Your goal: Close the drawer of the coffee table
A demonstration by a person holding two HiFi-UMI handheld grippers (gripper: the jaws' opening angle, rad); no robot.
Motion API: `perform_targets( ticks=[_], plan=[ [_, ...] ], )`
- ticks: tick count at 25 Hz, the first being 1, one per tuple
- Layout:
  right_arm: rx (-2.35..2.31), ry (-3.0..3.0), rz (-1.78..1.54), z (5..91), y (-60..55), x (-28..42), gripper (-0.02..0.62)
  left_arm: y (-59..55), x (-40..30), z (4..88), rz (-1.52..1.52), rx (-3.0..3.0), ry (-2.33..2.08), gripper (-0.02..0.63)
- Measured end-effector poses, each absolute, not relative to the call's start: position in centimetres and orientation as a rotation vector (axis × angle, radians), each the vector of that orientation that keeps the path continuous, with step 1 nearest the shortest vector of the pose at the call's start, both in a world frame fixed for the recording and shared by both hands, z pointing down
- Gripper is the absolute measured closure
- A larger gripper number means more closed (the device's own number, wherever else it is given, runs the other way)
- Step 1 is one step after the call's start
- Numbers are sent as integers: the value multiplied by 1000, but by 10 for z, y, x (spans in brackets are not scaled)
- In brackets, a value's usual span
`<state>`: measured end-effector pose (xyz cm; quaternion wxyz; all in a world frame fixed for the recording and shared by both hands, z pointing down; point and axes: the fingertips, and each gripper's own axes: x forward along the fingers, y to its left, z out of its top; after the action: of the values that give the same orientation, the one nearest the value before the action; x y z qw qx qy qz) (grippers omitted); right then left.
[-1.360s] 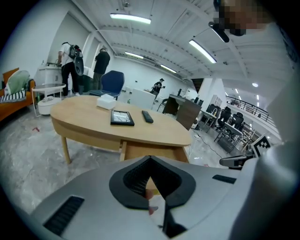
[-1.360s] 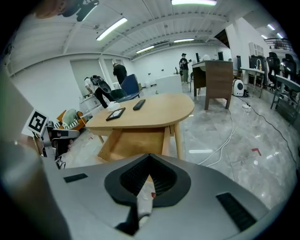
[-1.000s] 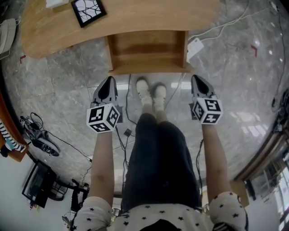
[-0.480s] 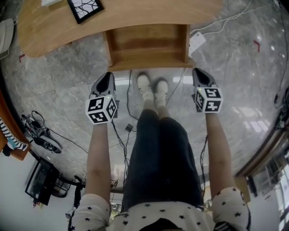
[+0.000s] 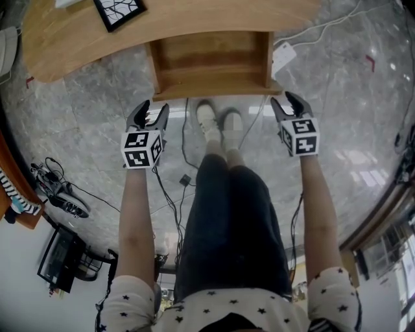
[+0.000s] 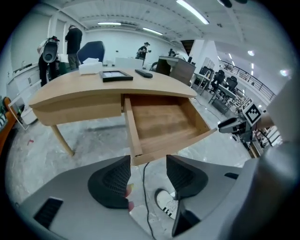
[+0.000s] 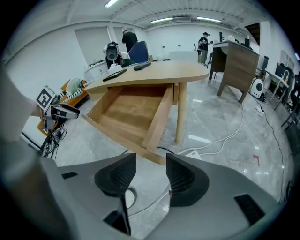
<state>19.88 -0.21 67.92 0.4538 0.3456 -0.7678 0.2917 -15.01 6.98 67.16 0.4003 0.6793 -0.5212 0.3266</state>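
The wooden coffee table (image 5: 194, 19) has its drawer (image 5: 211, 65) pulled out towards me and empty. The drawer's front board (image 5: 217, 91) faces my feet. My left gripper (image 5: 154, 110) hangs just short of the drawer's front left corner, its jaws opening with nothing between them. My right gripper (image 5: 285, 104) is at the front right corner, its jaws opening too, also empty. In the left gripper view the drawer (image 6: 164, 124) lies beyond the spread jaws of the left gripper (image 6: 147, 176). The right gripper view shows the drawer (image 7: 133, 112) past the right gripper (image 7: 151, 176).
A black picture frame (image 5: 120, 11) lies on the tabletop. A white power adapter (image 5: 283, 57) and cables trail over the marble floor by the drawer. My white shoes (image 5: 217, 123) stand under the drawer front. Black gear (image 5: 58, 194) sits at the left. People stand far behind.
Both grippers have dropped and moved forward to the drawer's front corners. Their jaws, shut before, now stand apart.
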Motion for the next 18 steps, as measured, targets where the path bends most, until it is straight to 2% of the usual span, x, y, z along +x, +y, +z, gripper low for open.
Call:
perform_targets(
  ticks=[6,18],
  plan=[
    [736,-1862,656,689,1,195,337,74,-159,690,974,1723,-1292,327],
    [590,-1811,538,712,-3,187,326,62,-151,713,1090,1789,-1148,324]
  ],
)
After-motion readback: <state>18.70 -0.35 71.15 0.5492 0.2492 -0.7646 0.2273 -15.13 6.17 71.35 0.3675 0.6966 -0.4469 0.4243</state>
